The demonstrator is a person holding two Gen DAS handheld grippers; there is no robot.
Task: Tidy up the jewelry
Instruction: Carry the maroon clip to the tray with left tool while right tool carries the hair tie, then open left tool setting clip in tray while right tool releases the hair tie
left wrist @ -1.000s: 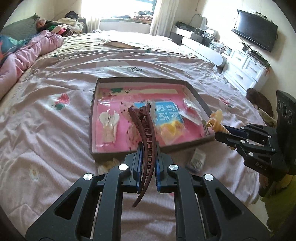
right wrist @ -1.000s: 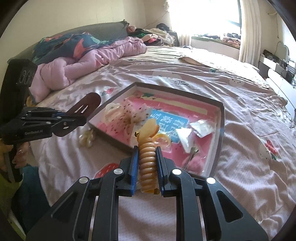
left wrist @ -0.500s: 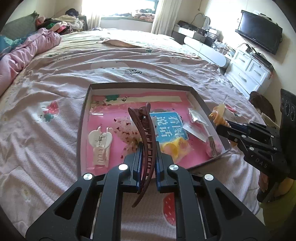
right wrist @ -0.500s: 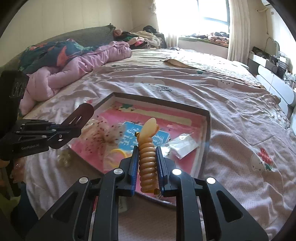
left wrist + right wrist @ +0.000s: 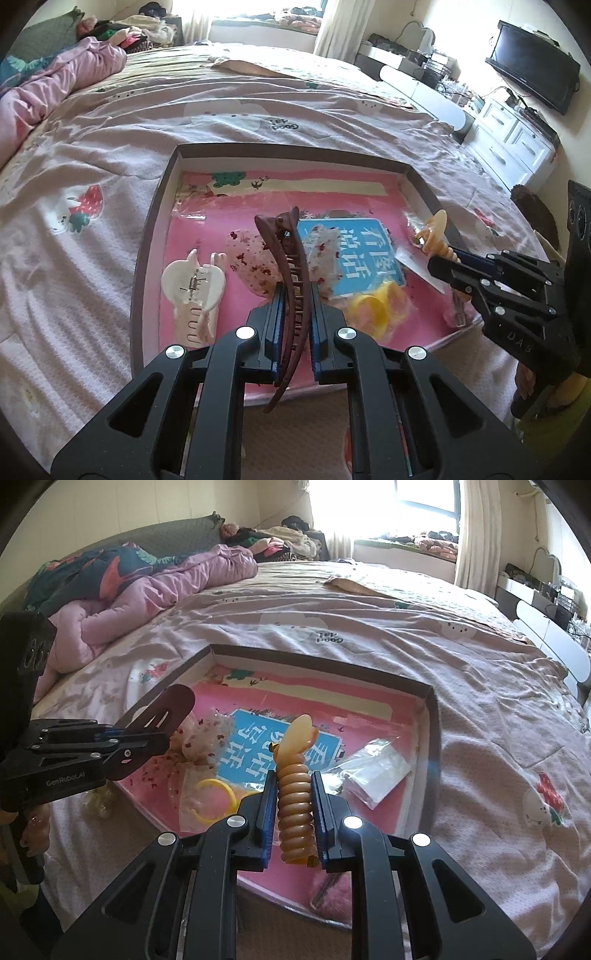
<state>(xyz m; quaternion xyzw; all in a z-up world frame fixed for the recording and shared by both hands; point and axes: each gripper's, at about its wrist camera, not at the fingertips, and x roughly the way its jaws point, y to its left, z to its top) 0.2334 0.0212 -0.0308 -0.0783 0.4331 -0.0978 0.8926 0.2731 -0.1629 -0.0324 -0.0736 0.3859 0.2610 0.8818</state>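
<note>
My left gripper (image 5: 293, 325) is shut on a long dark-brown hair clip (image 5: 286, 266), held upright over the near part of the shallow pink-lined box (image 5: 162, 206). My right gripper (image 5: 294, 808) is shut on an amber spiral hair tie (image 5: 295, 794) above the box's near edge (image 5: 432, 738). In the box lie a white claw clip (image 5: 194, 288), a speckled scrunchie (image 5: 251, 266), a yellow ring (image 5: 369, 306), a blue card (image 5: 354, 254) and a clear packet (image 5: 376, 768). Each gripper shows in the other's view: the right gripper (image 5: 443, 258) at the right, the left gripper (image 5: 147, 734) at the left.
The box lies on a bed with a pale pink printed cover (image 5: 258, 110). A bundled pink quilt (image 5: 147, 594) lies at the far left. White drawers (image 5: 517, 147) and a television (image 5: 535, 77) stand to the right of the bed. A small pale item (image 5: 98, 801) lies outside the box's left corner.
Both grippers have moved forward and down over the box, which now looks larger and nearer. Both keep their hold on the hair clip and the spiral tie.
</note>
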